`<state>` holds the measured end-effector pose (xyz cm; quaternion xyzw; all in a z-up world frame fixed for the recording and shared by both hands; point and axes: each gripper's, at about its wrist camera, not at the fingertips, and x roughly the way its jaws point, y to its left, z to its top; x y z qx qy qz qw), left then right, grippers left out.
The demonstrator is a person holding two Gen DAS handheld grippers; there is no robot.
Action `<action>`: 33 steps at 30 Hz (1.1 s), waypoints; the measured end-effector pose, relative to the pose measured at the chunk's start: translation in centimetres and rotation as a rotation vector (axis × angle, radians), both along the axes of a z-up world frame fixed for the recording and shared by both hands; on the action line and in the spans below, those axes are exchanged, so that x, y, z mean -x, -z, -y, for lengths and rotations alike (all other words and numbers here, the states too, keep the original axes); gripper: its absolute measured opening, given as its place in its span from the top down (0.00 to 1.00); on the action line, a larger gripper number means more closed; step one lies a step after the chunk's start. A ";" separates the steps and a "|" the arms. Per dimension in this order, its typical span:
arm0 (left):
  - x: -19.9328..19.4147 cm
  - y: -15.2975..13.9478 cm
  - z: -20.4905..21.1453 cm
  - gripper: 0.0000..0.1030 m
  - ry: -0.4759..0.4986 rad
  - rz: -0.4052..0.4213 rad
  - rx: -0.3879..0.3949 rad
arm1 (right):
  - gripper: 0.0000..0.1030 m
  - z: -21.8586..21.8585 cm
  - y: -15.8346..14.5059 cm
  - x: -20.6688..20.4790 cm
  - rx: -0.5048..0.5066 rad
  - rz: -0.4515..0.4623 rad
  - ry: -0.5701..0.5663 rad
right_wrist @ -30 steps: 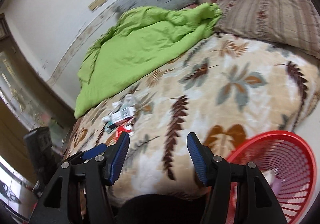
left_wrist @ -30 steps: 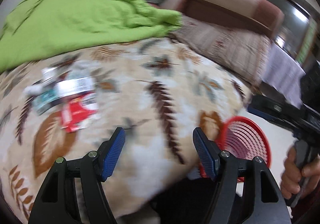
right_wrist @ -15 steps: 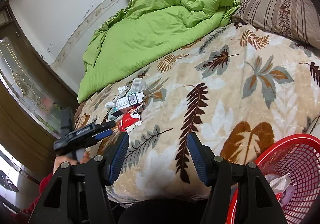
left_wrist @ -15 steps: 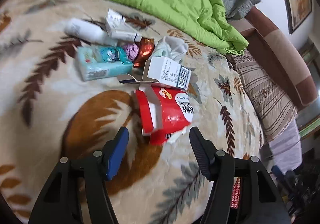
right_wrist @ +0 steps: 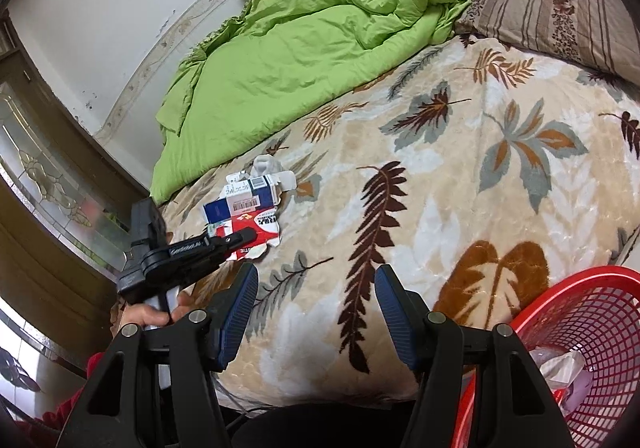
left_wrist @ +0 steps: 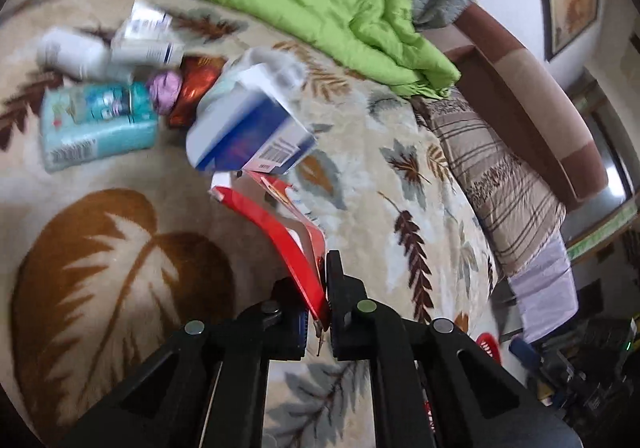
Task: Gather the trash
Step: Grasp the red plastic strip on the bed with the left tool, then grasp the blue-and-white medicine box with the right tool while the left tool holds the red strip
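Leaf-patterned blanket [left_wrist: 120,248]; red carton [left_wrist: 296,248] pinched in left claw [left_wrist: 322,288]; right claw [right_wrist: 316,312] wide.

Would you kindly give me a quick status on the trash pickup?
Left gripper just closed, shut on red carton. Right gripper open, empty. Red basket beside bed. Blue-white box leans on carton.

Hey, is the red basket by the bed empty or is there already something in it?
Not empty. The right wrist view shows the red basket with crumpled, pale plastic-like trash lying inside. How full it is cannot be told, as part of it is cut off.
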<state>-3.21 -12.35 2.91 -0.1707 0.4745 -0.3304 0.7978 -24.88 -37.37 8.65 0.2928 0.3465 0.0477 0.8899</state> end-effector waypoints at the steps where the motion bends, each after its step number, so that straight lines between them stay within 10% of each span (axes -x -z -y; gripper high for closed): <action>1: 0.5 -0.4 -0.1 0.95 0.009 0.012 0.002 | 0.37 -0.2 -0.1 -0.1 0.000 0.002 -0.004; 17: 7.0 -5.6 -11.2 0.95 -0.118 0.181 -0.047 | 0.37 -8.9 -1.7 -8.6 0.037 -0.021 -0.194; 33: 5.5 -5.4 -17.4 0.95 -0.344 0.328 -0.202 | 0.29 -18.1 4.9 -18.6 -0.104 -0.236 -0.173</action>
